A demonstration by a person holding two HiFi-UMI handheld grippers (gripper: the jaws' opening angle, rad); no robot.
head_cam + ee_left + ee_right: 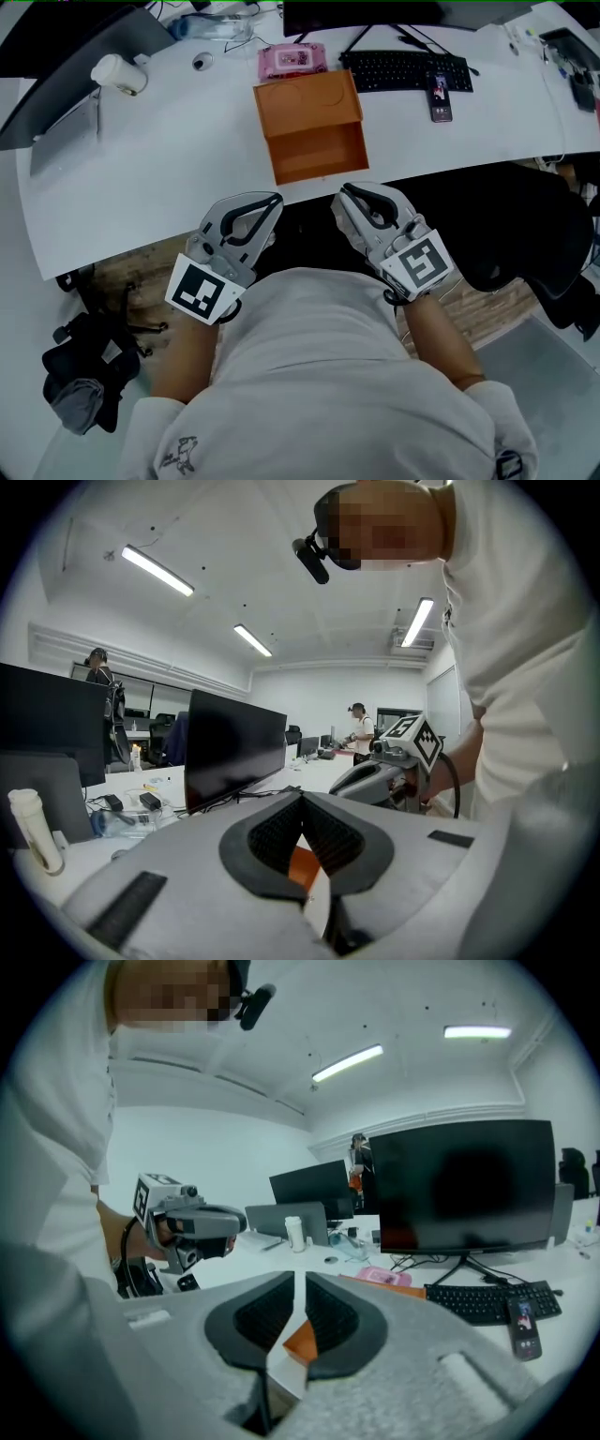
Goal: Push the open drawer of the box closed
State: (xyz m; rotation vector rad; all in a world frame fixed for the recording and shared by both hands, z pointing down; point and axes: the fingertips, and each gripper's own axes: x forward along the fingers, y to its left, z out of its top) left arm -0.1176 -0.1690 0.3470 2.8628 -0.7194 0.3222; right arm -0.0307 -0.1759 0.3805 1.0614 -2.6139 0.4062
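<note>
White desk [187, 169], black monitors [459, 1185], ceiling strip lights [157, 571]

- Of the orange box [302, 866], only a sliver seen through the jaw gap in the left gripper view; the rest hidden behind the left gripper [300, 799].
- Same in the right gripper view: one small wedge of the orange box [302, 1337], all else blocked by the right gripper [301, 1283].
- In the head view, black monitor [361, 14] cut off by the top edge.
- At upper left, dark screen [66, 33] cropped by the corner.
- Display of the phone [441, 97] too small to read.
- Print on the pink packet [292, 60] illegible.
- At the far right, clutter [577, 66] cut by the edge, not identifiable.
- Part of the black chair [534, 234] hidden beneath the desk [141, 178].
- In the left gripper view, far-off person [358, 726] too small for detail.
</note>
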